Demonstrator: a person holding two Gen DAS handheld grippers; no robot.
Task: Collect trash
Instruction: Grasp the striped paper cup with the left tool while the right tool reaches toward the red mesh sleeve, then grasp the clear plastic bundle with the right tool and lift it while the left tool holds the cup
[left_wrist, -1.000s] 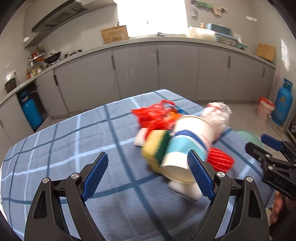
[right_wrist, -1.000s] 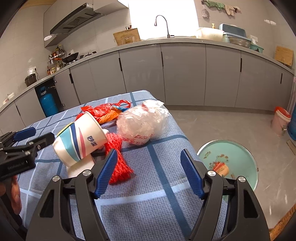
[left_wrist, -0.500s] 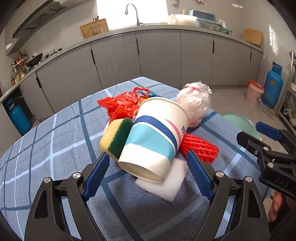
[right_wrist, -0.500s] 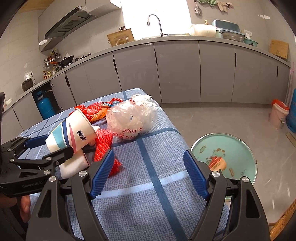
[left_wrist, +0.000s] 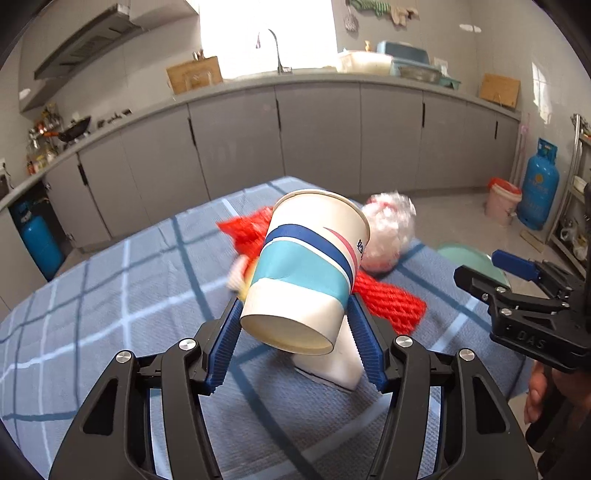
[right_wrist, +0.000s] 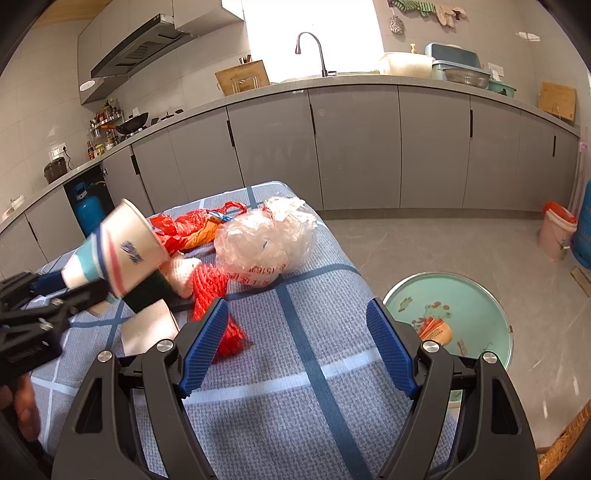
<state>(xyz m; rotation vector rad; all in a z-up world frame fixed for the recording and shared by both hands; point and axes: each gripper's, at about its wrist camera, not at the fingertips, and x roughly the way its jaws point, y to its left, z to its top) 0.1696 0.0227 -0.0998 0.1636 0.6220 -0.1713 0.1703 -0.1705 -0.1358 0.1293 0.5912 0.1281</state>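
Observation:
My left gripper (left_wrist: 295, 347) is shut on a white paper cup (left_wrist: 306, 269) with blue and teal stripes, gripped near its base and lifted above the table, mouth tilted away. The cup also shows in the right wrist view (right_wrist: 118, 254). On the blue checked tablecloth (right_wrist: 295, 387) lie a red mesh net (right_wrist: 210, 291), a crumpled clear plastic bag (right_wrist: 266, 247), a red plastic bag (right_wrist: 184, 225), a sponge (right_wrist: 147, 291) and a white block (right_wrist: 147, 328). My right gripper (right_wrist: 295, 350) is open and empty over the table's right part.
A teal round basin (right_wrist: 476, 302) with some trash in it stands on the floor to the right of the table. Grey kitchen cabinets (right_wrist: 354, 147) run along the back. A pink bucket (right_wrist: 557, 236) and a blue gas cylinder (left_wrist: 535, 188) stand at the far right.
My left gripper has closed on the paper cup and lifted it off the pile. My right gripper has stayed open and hardly moved.

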